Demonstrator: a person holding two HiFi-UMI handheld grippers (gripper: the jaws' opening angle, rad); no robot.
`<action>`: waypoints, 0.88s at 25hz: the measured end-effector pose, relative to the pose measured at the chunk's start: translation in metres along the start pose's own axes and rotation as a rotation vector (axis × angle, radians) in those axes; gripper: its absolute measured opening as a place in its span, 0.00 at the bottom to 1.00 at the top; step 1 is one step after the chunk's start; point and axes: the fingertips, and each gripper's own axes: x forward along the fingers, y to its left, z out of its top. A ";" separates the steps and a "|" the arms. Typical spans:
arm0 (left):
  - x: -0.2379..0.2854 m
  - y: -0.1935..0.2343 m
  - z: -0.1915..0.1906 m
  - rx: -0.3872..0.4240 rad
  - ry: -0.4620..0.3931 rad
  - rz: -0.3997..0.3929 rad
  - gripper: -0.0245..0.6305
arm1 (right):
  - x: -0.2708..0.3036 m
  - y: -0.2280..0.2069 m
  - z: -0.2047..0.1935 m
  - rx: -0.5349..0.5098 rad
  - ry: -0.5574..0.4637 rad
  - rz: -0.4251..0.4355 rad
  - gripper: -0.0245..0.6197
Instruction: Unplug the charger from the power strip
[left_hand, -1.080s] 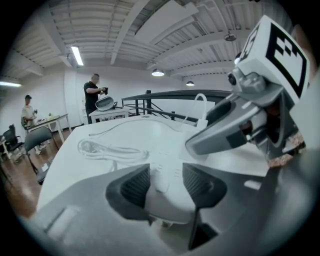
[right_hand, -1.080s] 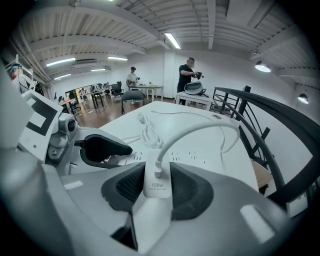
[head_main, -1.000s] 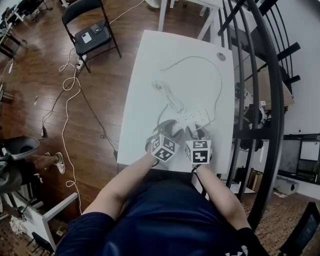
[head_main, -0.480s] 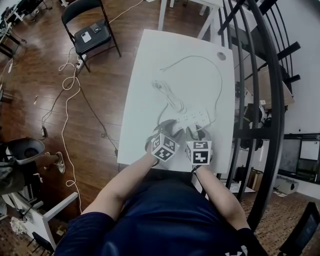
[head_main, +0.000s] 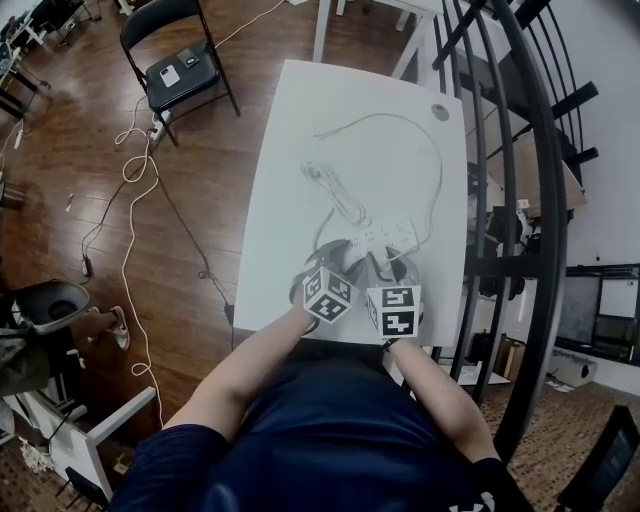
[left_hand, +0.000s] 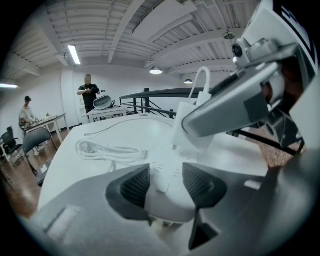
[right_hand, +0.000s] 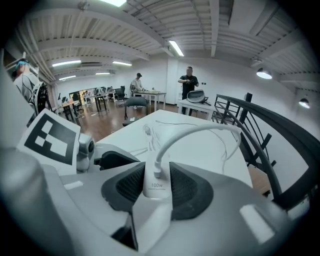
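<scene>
A white power strip (head_main: 388, 236) lies on the white table (head_main: 300, 110), and its near end sits between the pads of my left gripper (left_hand: 165, 182), which is shut on it. My right gripper (right_hand: 156, 187) is shut on the white charger (right_hand: 156, 186), a block marked 100W. In the left gripper view the charger (left_hand: 189, 129) hangs just above the strip (left_hand: 162, 170), with a prong showing under it. Its white cable (right_hand: 200, 129) arcs up and away across the table. In the head view both grippers, left (head_main: 345, 258) and right (head_main: 385, 264), sit side by side at the table's near edge.
The strip's cord lies coiled (head_main: 325, 180) mid-table, and a small round disc (head_main: 441, 112) sits at the far right corner. A black stair railing (head_main: 500, 200) runs along the right side. A folding chair (head_main: 180, 70) and loose cables (head_main: 135, 170) are on the wood floor at left.
My right gripper has risen a little with the charger in it, lifting it off the strip. The left gripper and the strip have stayed put.
</scene>
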 end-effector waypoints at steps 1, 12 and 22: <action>0.000 0.000 0.000 0.000 0.001 -0.001 0.36 | -0.001 0.000 0.001 0.019 0.000 0.008 0.26; -0.039 0.010 0.002 -0.159 -0.079 -0.027 0.35 | -0.030 -0.025 0.003 0.336 -0.045 0.087 0.26; -0.102 0.009 0.001 -0.260 -0.133 0.002 0.33 | -0.094 -0.055 0.008 0.729 -0.137 0.203 0.26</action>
